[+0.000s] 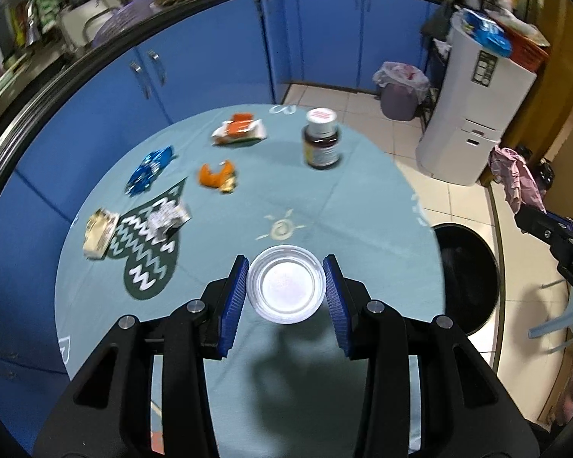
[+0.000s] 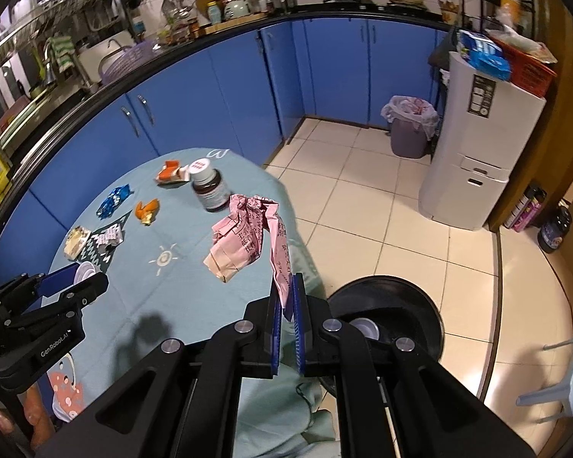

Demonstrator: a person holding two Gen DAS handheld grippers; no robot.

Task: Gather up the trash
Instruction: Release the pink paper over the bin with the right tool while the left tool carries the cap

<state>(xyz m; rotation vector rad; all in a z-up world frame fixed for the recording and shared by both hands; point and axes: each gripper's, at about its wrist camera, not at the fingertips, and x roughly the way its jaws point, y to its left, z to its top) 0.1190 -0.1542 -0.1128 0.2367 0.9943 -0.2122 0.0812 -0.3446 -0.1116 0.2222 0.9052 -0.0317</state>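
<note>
You're pinching the crumpled pink paper [image 2: 244, 234] by one corner in the right tongs [image 2: 285, 328], dangling it off the desk [image 2: 195, 297] edge beside the black bin [image 2: 424, 305], probably for a clean drop. Left tongs [image 1: 285, 290] are sitting open around the clear plastic lid [image 1: 285, 289], not squeezing it.
</note>
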